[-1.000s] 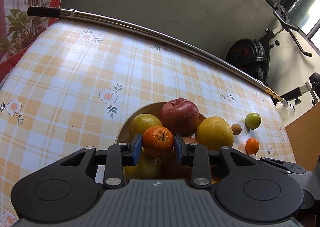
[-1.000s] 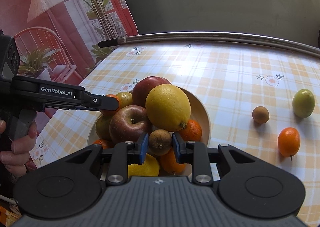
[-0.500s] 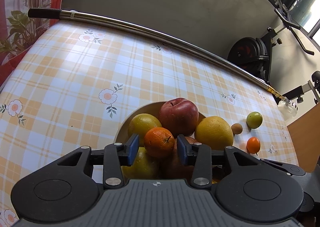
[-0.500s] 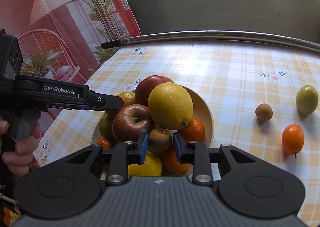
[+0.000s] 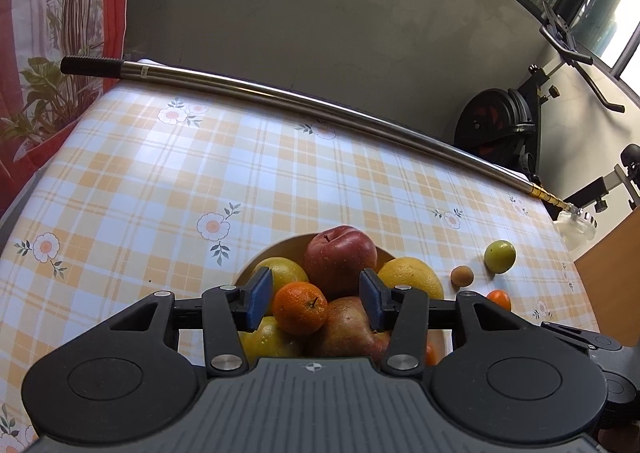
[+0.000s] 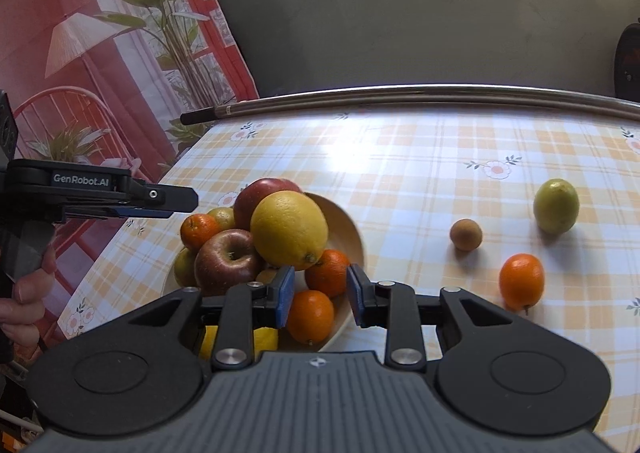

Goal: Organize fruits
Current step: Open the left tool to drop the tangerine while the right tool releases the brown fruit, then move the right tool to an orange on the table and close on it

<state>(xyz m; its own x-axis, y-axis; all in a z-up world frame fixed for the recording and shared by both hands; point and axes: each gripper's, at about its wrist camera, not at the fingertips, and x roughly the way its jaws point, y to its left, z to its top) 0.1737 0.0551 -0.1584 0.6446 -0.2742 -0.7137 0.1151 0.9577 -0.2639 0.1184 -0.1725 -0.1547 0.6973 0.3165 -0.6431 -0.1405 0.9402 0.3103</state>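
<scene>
A pale bowl (image 5: 256,261) (image 6: 352,229) holds a pile of fruit: a red apple (image 5: 340,253), a big yellow citrus (image 6: 290,229), a second apple (image 6: 226,257), several oranges. My left gripper (image 5: 315,297) hangs over the pile with its jaws opening. A mandarin (image 5: 300,307) lies on the pile between the pads, untouched. The right wrist view shows the left gripper (image 6: 160,205) from the side, above the bowl's left. My right gripper (image 6: 320,295) hovers at the bowl's near rim, its pads a narrow gap apart with nothing between them.
Three loose fruits lie on the checked tablecloth right of the bowl: a green one (image 6: 556,205), a small brown one (image 6: 466,235), an orange one (image 6: 522,281). A metal pole (image 5: 280,97) runs along the table's far edge. A hand (image 6: 24,293) holds the left gripper's handle.
The left jaws have spread off the mandarin, which now rests on the pile. The small brown fruit has left the right pads and is out of sight; the right gripper has drawn back right.
</scene>
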